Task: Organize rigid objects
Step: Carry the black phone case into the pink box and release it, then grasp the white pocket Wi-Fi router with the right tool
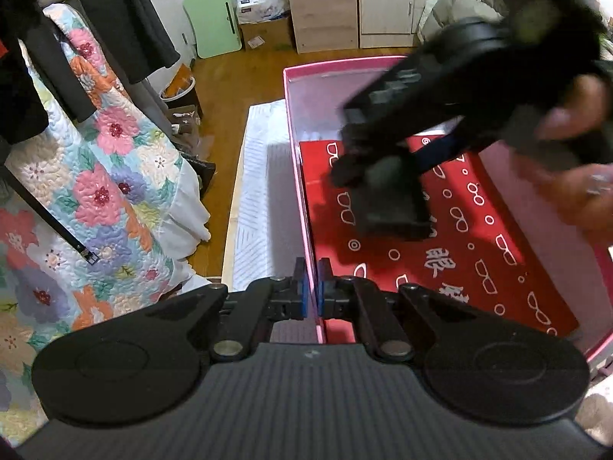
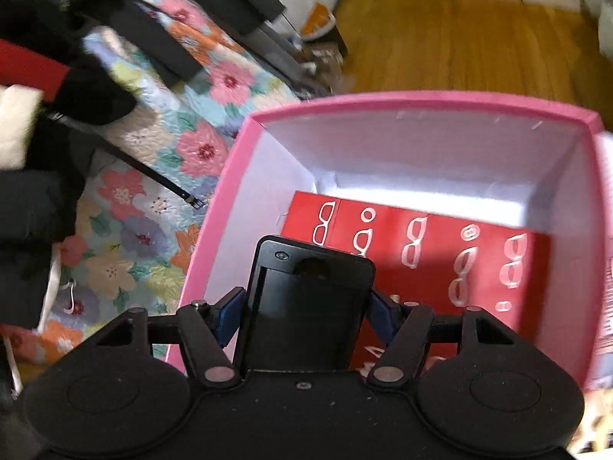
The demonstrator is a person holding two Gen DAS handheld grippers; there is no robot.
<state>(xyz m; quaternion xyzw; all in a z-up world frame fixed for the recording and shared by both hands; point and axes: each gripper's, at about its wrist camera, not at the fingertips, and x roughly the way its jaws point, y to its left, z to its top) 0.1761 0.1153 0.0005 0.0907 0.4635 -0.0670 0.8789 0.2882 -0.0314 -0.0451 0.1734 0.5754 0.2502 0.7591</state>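
Two hand-held grippers: left (image 1: 311, 287) pinches the pink box's thin wall (image 1: 302, 176); right (image 2: 306, 314) clamps a flat black case (image 2: 306, 306).

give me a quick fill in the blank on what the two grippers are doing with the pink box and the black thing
1. The left gripper is closed on the ____ of the pink box.
2. The right gripper holds a flat ____ rectangular device above the box.
3. Lying on the bottom of the box is a ____ package printed with white eyeglasses.
4. To the left of the box lies a quilt with a ____ pattern.

Missing words: wall; black; red; floral
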